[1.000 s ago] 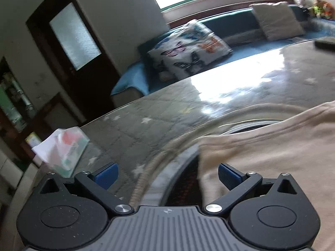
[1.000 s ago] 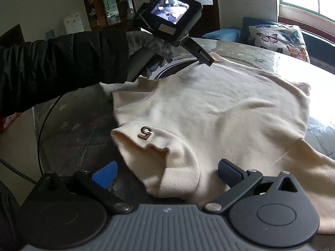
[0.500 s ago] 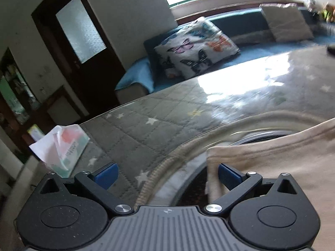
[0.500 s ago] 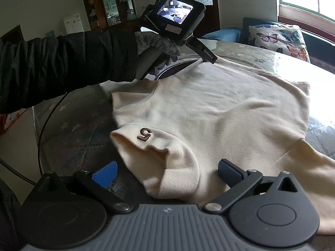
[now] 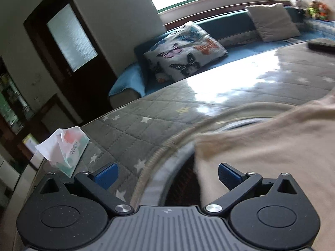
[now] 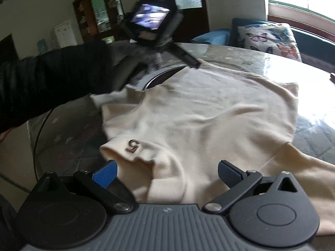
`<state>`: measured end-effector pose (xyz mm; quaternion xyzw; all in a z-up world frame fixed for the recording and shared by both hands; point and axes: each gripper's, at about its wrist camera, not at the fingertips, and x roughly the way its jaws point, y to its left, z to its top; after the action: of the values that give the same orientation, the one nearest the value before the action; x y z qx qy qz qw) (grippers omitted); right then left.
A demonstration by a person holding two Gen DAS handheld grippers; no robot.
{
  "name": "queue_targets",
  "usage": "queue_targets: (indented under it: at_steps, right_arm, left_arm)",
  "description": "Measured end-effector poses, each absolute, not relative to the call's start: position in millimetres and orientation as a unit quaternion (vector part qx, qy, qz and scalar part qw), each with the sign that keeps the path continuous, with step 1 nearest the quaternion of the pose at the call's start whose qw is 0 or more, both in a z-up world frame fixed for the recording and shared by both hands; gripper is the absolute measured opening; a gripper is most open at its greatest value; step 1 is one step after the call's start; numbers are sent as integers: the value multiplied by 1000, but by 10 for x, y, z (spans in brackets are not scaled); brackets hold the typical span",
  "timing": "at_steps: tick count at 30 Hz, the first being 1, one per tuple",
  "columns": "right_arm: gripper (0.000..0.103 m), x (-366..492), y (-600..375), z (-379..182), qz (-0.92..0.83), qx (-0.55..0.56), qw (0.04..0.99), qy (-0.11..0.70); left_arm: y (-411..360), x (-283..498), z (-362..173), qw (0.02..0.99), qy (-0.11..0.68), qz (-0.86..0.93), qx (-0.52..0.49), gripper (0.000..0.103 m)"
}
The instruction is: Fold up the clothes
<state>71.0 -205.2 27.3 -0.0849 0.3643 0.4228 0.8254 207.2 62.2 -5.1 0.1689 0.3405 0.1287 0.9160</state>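
Observation:
A cream sweater (image 6: 209, 117) lies spread on the grey star-patterned table (image 6: 71, 129), with a brown "5" patch (image 6: 132, 145) on its folded collar. My right gripper (image 6: 166, 172) hovers open just over that collar, nothing between its blue pads. In the left wrist view the sweater's far corner (image 5: 261, 146) lies under the right pad, and my left gripper (image 5: 167, 173) stands open over the sweater edge and a dark round inset. From the right wrist view the left gripper's body with its lit screen (image 6: 150, 21) hangs above the sweater's far edge, held by a gloved hand in a black sleeve (image 6: 52, 79).
A tissue pack (image 5: 65, 148) sits near the table's left edge. A dark flat object (image 5: 321, 45) lies at the far right of the table. Behind the table runs a blue sofa with a butterfly cushion (image 5: 184, 52). A cable (image 6: 39, 133) curves along the table's near-left rim.
The left gripper has shifted and tilted over the sweater's far edge, with motion blur in its view. The right gripper has edged closer to the collar. Both stay open.

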Motion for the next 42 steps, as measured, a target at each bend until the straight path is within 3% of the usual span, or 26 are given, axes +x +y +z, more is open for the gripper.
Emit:
queue_targets:
  at_steps: [11,15,28,33,42]
  right_arm:
    - [103,1190,-2079,303,357,-76,863,349]
    - [103,1300,-2128,197,319,-70,866,379]
    - [103,1253,-2181,321,316,-67,880,348]
    - [103,1544,-2098,199,311,-53,869,382]
    - [103,1392,-2303,307,287,-47,883,368]
  left_arm:
    - [425,1252,-107,925,335,86,156,103]
    - [464,1183,-230,922,340,102,157,103]
    - [536,1110,-199,922,343,115,142,103]
    - [576,1106,-212,921,343,120,139,103]
    - [558,1015,-155,921,346,117,131,103]
